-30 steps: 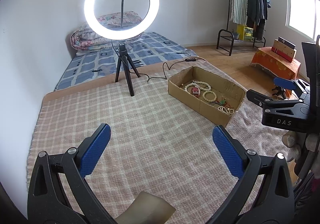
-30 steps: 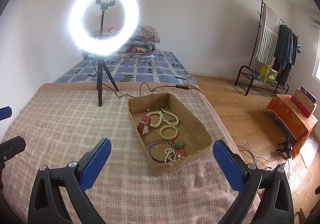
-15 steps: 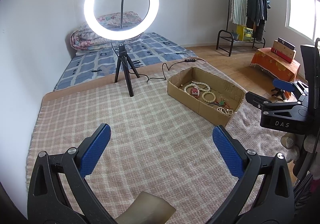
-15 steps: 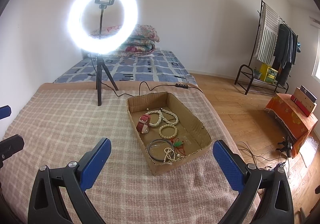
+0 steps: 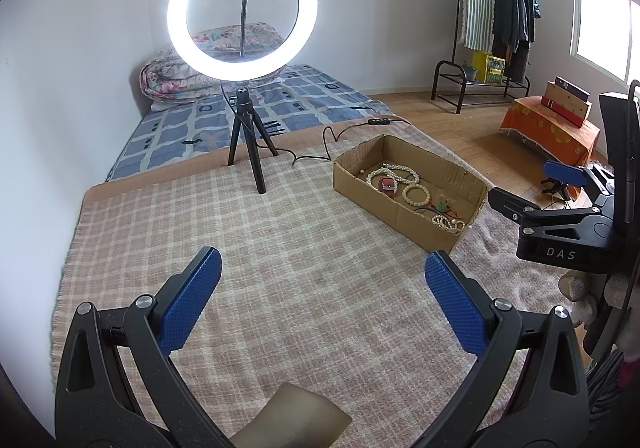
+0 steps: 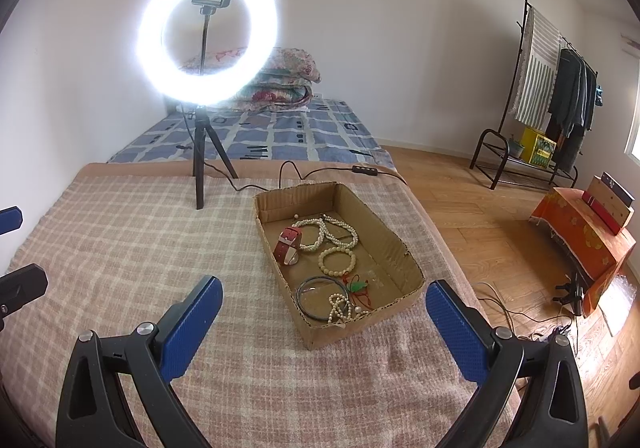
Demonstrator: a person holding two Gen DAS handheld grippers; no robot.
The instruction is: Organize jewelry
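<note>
We hold both claws spread and empty above the pink checked blanket (image 6: 120, 248). The shallow brown cardboard box (image 6: 400, 248) of jewelry sits at centre frame in the right wrist view, straight ahead of our right gripper (image 6: 320, 320), its long axis running away toward the upper left. For our left gripper (image 5: 320, 296) the box lies off at right of centre, so the right one looks nearer. Inside lie a red strap watch (image 6: 287, 245), pearl strands (image 6: 324, 232) and a dark wire hoop (image 6: 320, 298), crowded together. The white ring light on its black tripod (image 6: 206, 35) stands well apart at upper left.
</note>
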